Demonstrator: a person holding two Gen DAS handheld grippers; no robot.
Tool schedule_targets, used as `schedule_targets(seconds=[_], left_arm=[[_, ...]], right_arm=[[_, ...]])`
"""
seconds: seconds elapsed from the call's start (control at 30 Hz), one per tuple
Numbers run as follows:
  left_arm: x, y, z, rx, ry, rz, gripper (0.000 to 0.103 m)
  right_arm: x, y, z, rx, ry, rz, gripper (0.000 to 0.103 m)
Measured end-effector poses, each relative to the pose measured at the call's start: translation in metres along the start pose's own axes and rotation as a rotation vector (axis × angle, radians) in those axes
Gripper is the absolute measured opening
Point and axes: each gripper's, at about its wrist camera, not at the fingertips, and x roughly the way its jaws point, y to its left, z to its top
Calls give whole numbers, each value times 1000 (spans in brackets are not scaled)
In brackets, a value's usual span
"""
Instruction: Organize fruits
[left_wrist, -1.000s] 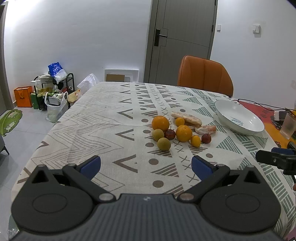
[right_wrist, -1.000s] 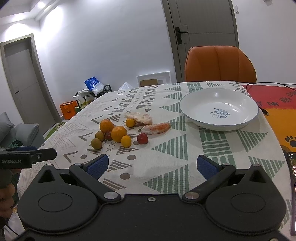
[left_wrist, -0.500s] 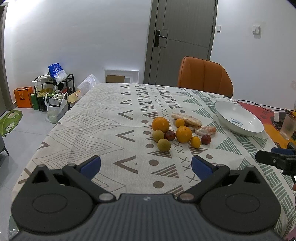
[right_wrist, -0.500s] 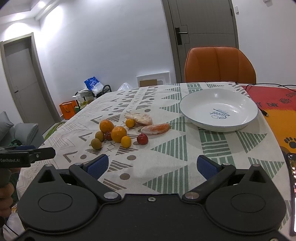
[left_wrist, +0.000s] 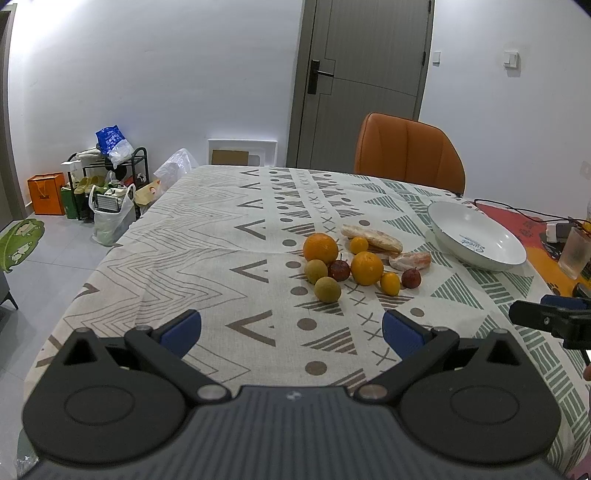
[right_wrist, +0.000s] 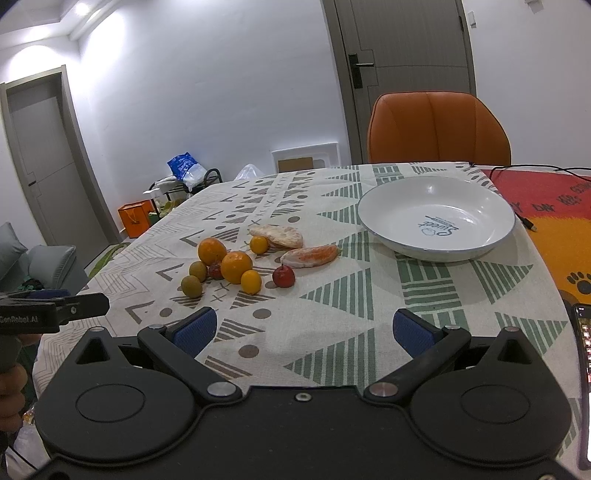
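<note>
Two grippers hovering over a patterned table, fruit lying ahead

Nearest, the left gripper (left_wrist: 291, 328) and right gripper (right_wrist: 302, 328) are both holding their blue fingers wide apart, gripping nothing, over the tablecloth (left_wrist: 207, 240). Beyond them the fruit (left_wrist: 354, 264) is sitting loose mid-table: two oranges, small yellow, greenish and red pieces, peeled segments. The white bowl (right_wrist: 436, 219) is resting to the right, apart from it. An orange chair (right_wrist: 437, 127) and grey door (left_wrist: 364, 81) are standing behind. Only the right view is showing a phone (right_wrist: 584, 380).
</note>
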Motion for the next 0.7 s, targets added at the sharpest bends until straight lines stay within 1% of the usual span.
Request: schedule_targets(seconds=[0.53,0.7], left_arm=[[-1,1,0,3,-1,-3,103],[0,4,-1,-14,-9,-1,103]], right_arm=[[1,0,0,7,-1,0,103],[1,2,0,6,-8,14,103]])
